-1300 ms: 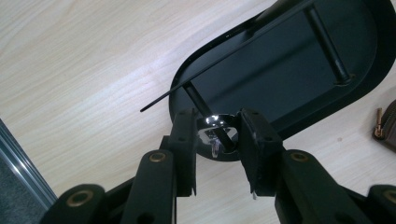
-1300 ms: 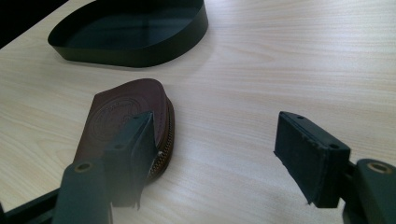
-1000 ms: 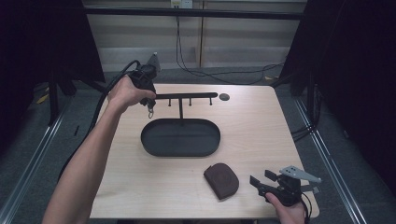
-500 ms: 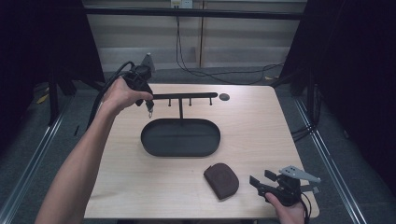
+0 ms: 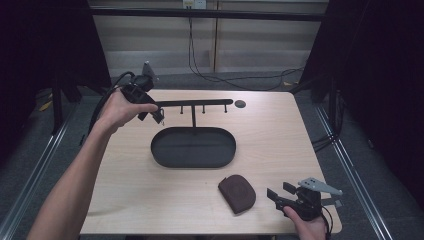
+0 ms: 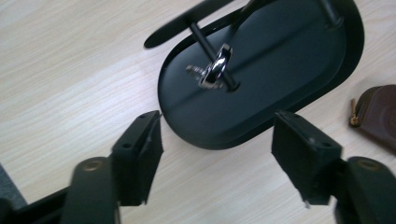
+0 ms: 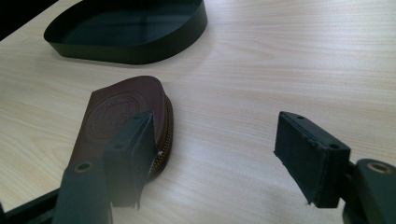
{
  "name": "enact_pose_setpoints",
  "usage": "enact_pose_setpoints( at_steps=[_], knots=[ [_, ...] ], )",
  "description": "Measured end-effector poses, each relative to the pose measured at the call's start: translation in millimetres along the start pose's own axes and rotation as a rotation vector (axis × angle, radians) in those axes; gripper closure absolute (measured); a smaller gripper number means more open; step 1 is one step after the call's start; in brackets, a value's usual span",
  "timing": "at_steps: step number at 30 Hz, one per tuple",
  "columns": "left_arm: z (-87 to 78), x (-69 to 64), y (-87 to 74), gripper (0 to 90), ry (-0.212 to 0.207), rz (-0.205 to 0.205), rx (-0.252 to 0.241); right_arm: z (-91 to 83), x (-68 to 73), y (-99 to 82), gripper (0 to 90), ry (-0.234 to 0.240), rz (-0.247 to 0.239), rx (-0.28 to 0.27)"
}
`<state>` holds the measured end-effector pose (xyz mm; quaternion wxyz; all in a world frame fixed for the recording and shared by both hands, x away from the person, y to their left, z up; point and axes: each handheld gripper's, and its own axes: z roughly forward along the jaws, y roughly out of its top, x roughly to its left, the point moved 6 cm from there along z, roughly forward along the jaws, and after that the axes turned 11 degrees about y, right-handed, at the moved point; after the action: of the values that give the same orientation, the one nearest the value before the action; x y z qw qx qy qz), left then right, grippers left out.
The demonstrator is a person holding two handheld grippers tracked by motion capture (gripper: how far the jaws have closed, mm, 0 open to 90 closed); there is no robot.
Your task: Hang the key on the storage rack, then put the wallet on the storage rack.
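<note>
While the person's left forearm stretches diagonally up from the bottom left corner of the high view, the left hand (image 5: 120,106) holds the left gripper (image 5: 159,116) at about ten o'clock on the wooden table (image 5: 300,135), just beside the left end of the black stand's crossbar (image 5: 195,103). Its jaws stand wide apart and hold nothing — in the left gripper view they frame the near rim of the black oval tray (image 6: 261,88) from above. A silver ring (image 6: 217,65) hangs on one of the crossbar's short pegs over the tray, clear of both jaws.

At about five o'clock, near the table's front edge, the right hand (image 5: 310,226) grips the right gripper (image 5: 276,194) low over the wood, pointing toward nine o'clock. Its jaws are spread too, with nothing between them. A brown zipped pouch (image 5: 237,193) lies flat just beside it — in the right gripper view the pouch sits behind that view's left-hand jaw, not in the gap, with the tray farther off at twelve o'clock.

A small dark disc (image 5: 240,104) rests at one o'clock, just beyond the crossbar's right end.
</note>
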<state>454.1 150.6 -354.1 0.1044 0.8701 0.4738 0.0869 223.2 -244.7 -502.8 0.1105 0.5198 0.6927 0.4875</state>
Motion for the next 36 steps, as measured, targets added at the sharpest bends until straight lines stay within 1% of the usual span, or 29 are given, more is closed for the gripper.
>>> enact_pose_setpoints(
  at_steps=[1,3,4,6,7,8,9,10,11,12,15,16,17,18,19,21,23,25,27,28,29,30,31,32,34,36],
  knots=[
    [-0.9,0.9,-1.7,31.7,0.000,0.006,-0.014,0.3,-0.3,0.1,29.0,0.002,0.001,0.000],
    [-1.4,2.0,-7.0,29.5,-0.004,0.017,-0.016,1.2,-0.9,0.0,29.0,0.001,0.006,0.004],
    [-1.5,2.9,-9.5,28.7,0.000,0.020,-0.018,1.8,-1.2,0.1,29.0,0.001,0.007,0.007],
    [-2.2,4.6,-14.1,26.6,-0.010,0.028,-0.035,2.5,-1.3,0.0,29.0,0.001,0.009,0.010],
    [-2.3,5.5,-16.5,26.6,-0.013,0.021,-0.045,2.7,-1.5,0.0,29.0,0.003,0.007,0.009],
    [-2.3,7.5,-18.6,25.9,-0.006,0.015,-0.055,2.8,-1.6,0.0,29.0,0.003,0.008,0.009],
    [-2.3,7.5,-18.6,24.6,-0.006,0.015,-0.055,2.9,-1.9,0.1,29.0,0.002,0.011,0.010],
    [-0.3,12.0,-23.1,23.9,0.008,-0.016,-0.075,3.0,-1.9,0.1,29.0,0.003,0.014,0.010],
    [-0.3,12.0,-23.1,22.9,0.008,-0.016,-0.075,3.0,-1.9,0.1,29.0,0.003,0.014,0.010],
    [2.5,15.1,-27.7,22.1,-0.008,-0.032,-0.081,3.3,-2.1,0.1,29.0,0.001,0.015,0.010],
    [4.3,19.5,-33.1,19.9,-0.022,-0.050,-0.110,3.7,-2.3,0.2,29.0,-0.002,0.013,0.012],
    [4.8,20.6,-35.6,19.7,-0.020,-0.037,-0.122,3.6,-2.2,0.1,29.0,-0.002,0.016,0.012],
    [5.2,20.2,-38.4,17.8,-0.038,-0.037,-0.124,3.6,-2.5,0.2,29.0,-0.003,0.016,0.011],
    [5.7,20.9,-41.2,16.4,-0.045,-0.031,-0.124,3.6,-2.5,0.3,29.0,-0.003,0.017,0.010],
    [6.1,20.3,-43.4,16.8,-0.044,-0.040,-0.136,3.5,-2.5,0.3,29.0,-0.003,0.016,0.010],
    [8.6,20.0,-49.1,16.4,-0.049,-0.021,-0.152,3.3,-2.4,0.0,29.0,-0.004,0.016,0.011],
    [11.4,17.2,-55.7,16.8,-0.080,-0.013,-0.167,3.0,-2.3,0.1,29.0,-0.005,0.016,0.010],
    [14.4,15.7,-61.9,16.7,-0.081,-0.013,-0.188,2.5,-2.1,-0.1,29.0,-0.005,0.017,0.009],
    [15.6,15.5,-64.2,16.9,-0.076,-0.007,-0.192,2.6,-2.4,0.1,29.0,-0.006,0.018,0.008],
    [17.2,16.6,-70.9,17.2,-0.064,-0.008,-0.219,3.1,-2.5,0.1,29.0,-0.006,0.018,0.010],
    [17.2,16.6,-70.9,17.3,-0.064,-0.008,-0.219,3.3,-2.5,0.1,28.9,-0.007,0.017,0.011],
    [18.7,17.3,-76.6,17.6,-0.064,-0.007,-0.233,3.4,-2.5,0.2,29.0,-0.008,0.015,0.011],
    [18.7,17.3,-76.6,17.7,-0.064,-0.007,-0.233,3.4,-2.5,0.2,29.0,-0.008,0.015,0.011],
    [19.5,17.2,-84.3,17.7,-0.067,0.013,-0.253,3.7,-2.0,-0.1,29.0,-0.008,0.010,0.015],
    [18.4,15.8,-91.1,17.7,-0.068,0.021,-0.289,4.2,-1.4,0.0,28.9,-0.008,0.004,0.020],
    [18.6,12.9,-98.6,17.7,-0.084,0.026,-0.315,4.5,-0.2,0.0,28.9,-0.004,-0.002,0.024]
  ],
)
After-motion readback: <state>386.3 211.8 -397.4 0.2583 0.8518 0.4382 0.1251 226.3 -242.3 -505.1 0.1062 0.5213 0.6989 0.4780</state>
